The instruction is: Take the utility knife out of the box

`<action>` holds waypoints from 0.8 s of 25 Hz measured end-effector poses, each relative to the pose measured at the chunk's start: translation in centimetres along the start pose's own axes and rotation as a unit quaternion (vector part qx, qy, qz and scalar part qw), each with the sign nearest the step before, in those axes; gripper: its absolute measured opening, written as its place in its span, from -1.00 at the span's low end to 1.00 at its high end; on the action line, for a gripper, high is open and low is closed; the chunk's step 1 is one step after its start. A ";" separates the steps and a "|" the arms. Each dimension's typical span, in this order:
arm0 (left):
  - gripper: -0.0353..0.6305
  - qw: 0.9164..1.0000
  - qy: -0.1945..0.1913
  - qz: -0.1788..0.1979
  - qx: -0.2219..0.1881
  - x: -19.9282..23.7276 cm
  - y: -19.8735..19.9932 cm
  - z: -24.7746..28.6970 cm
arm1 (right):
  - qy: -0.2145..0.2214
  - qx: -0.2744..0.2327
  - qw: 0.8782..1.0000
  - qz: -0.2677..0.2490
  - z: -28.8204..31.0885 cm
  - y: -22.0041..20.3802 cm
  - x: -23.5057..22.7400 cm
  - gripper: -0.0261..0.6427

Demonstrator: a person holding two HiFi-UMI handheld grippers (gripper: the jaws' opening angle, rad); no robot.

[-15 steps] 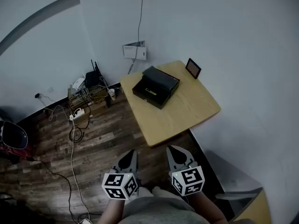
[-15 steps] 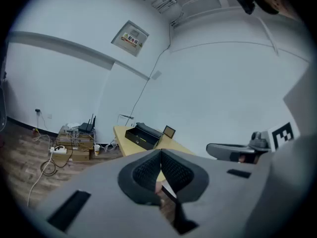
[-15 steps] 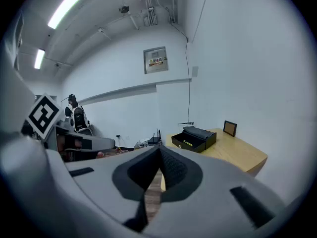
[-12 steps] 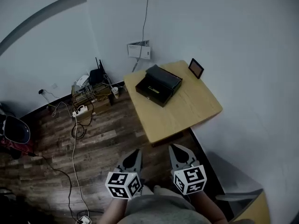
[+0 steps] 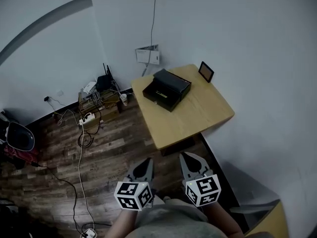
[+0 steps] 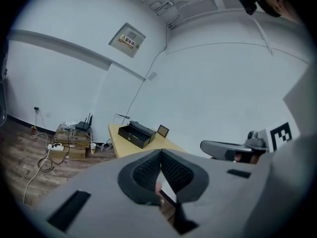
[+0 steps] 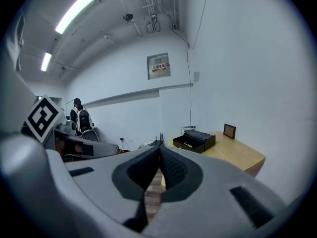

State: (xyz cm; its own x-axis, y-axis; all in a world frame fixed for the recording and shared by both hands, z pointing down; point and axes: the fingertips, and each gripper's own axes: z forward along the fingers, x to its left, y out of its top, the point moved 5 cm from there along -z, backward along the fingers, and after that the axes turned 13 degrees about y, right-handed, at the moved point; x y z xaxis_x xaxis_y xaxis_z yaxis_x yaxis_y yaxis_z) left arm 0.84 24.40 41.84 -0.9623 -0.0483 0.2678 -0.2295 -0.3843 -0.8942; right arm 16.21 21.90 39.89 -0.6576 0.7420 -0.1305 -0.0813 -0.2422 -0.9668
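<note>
A black open box [image 5: 166,89] lies on the far part of a small wooden table [image 5: 198,118], its lid tipped back. A thin yellowish thing [image 5: 159,96] lies inside it, too small to identify; it is the yellow thing [image 7: 188,144] in the box [image 7: 195,139] in the right gripper view. My left gripper [image 5: 147,161] and right gripper [image 5: 185,155] hover side by side over the floor, short of the table's near edge. Both are shut and empty. The left gripper [image 6: 161,151] points toward the box [image 6: 134,134], and the right gripper [image 7: 159,148] likewise.
A small picture frame [image 5: 205,72] stands at the table's far right corner. Left of the table, a router, power strips and cables [image 5: 94,100] clutter the wooden floor. The white wall runs close along the table's right. A person with a backpack [image 7: 79,117] stands far off.
The head view has shifted a little. Both grippers have edged slightly toward the table and stay shut. The box has not moved.
</note>
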 end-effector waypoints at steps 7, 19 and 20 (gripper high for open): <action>-0.88 1.000 0.004 -0.005 0.006 -1.0 -0.8 0.2 | 0.020 -0.001 0.999 0.039 -0.1 -1.2 -0.8 -0.92; -0.88 1.000 0.009 -0.017 0.016 1.4 0.8 5.9 | 0.027 0.013 0.998 0.060 5.2 -1.2 -4.3 -0.92; -0.88 1.000 0.008 -0.016 0.017 1.8 1.1 6.9 | 0.026 0.013 0.998 0.062 6.0 -1.0 -4.9 -0.92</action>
State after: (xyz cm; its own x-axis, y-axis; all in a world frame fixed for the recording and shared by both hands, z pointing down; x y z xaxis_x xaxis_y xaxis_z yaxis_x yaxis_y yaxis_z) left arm -0.10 17.57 43.79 -0.9569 -0.0201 0.2896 -0.2554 -0.4159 -0.8728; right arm 15.06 14.77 42.81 -0.6243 0.7365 -0.2606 -0.0217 -0.3498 -0.9366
